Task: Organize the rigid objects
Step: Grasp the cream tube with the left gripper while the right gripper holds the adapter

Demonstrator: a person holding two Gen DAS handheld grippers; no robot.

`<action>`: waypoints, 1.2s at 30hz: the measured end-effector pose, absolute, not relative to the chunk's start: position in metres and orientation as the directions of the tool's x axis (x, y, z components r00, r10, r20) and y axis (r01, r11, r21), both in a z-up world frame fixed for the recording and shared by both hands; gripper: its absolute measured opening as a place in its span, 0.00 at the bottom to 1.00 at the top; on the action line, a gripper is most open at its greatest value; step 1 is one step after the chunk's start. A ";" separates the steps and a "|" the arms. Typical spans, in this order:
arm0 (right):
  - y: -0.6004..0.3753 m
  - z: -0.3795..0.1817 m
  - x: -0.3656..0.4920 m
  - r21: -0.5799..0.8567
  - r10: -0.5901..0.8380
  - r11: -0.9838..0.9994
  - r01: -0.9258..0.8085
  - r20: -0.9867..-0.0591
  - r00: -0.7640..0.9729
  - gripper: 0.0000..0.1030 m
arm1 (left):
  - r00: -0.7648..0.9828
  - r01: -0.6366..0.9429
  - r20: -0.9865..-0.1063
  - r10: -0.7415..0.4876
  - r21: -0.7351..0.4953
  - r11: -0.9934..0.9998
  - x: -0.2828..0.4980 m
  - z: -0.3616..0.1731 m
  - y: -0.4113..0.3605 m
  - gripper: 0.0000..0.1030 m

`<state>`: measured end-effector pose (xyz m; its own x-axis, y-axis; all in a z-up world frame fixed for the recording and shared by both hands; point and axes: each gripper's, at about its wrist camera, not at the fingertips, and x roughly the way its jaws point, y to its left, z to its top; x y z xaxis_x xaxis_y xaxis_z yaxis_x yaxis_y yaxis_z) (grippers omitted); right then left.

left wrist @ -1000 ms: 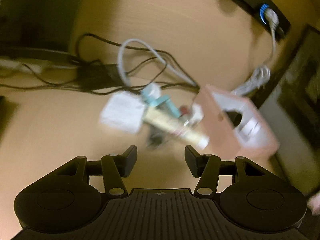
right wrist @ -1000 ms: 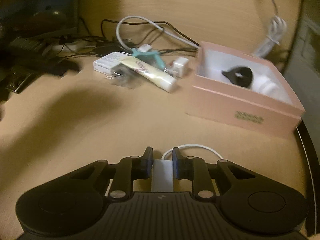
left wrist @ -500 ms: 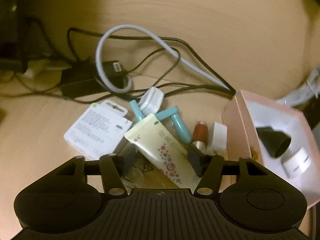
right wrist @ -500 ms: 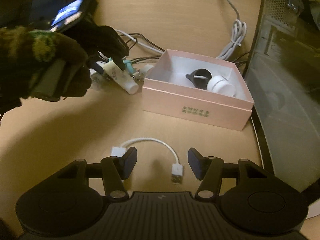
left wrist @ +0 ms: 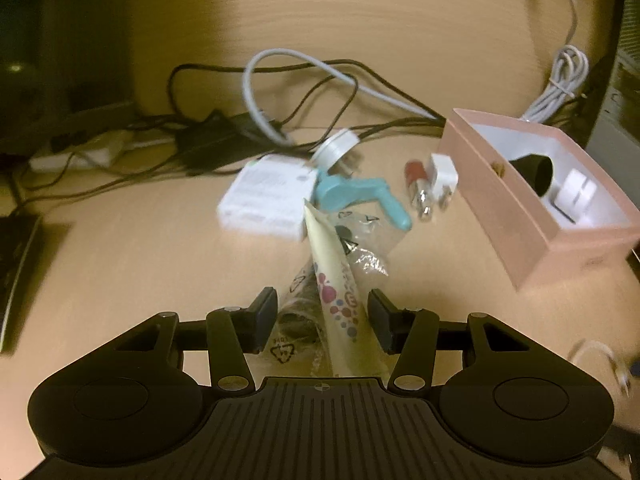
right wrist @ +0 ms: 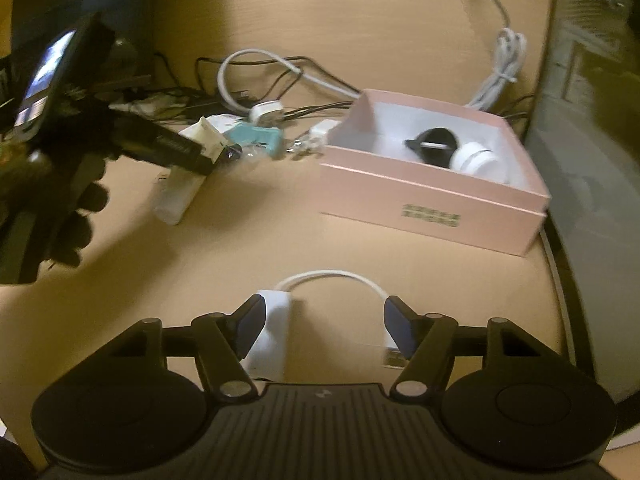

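My left gripper (left wrist: 322,318) has a cream tube (left wrist: 340,296) with coloured dots between its closing jaws. A crinkled clear bag (left wrist: 360,240) is caught beside the tube. The tube points up and away from the pile. In the right wrist view the left gripper (right wrist: 192,152) carries the tube (right wrist: 176,196) left of the pink box (right wrist: 424,204). My right gripper (right wrist: 324,320) is opening over a white adapter (right wrist: 272,328), which lies on the table on its short looped cable (right wrist: 332,276). The box (left wrist: 492,204) holds a black cone (left wrist: 536,172) and a white round piece (left wrist: 576,196).
The pile holds a flat white box (left wrist: 268,200), a teal piece (left wrist: 352,196), a red cylinder (left wrist: 414,176), a white plug (left wrist: 444,176) and a round plug (left wrist: 334,148). Tangled black and grey cables (left wrist: 304,80) lie behind it. A coiled white cable (right wrist: 506,60) and a dark case (right wrist: 592,120) stand right.
The left gripper dipped into the pile, closed around the tube and drew back with it. The right gripper opened and let go of the white adapter, which now lies on the table.
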<state>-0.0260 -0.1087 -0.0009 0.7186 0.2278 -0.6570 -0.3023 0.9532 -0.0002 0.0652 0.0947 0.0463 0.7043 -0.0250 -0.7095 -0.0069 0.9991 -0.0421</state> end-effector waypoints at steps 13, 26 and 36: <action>-0.080 0.000 -0.034 -0.053 0.230 0.940 -0.336 -0.631 0.741 0.72 | 0.718 0.024 -0.682 -0.140 -0.176 0.984 0.008 0.053 0.139 0.53; -0.082 -0.005 -0.040 -0.037 0.236 0.937 -0.346 -0.663 0.711 0.72 | 0.703 0.031 -0.701 -0.123 -0.142 0.989 0.007 0.060 0.106 0.49; -0.088 -0.011 -0.053 -0.055 0.225 0.934 -0.352 -0.677 0.701 0.72 | 0.681 0.153 -0.712 -0.171 -0.091 0.984 0.011 0.045 0.063 0.31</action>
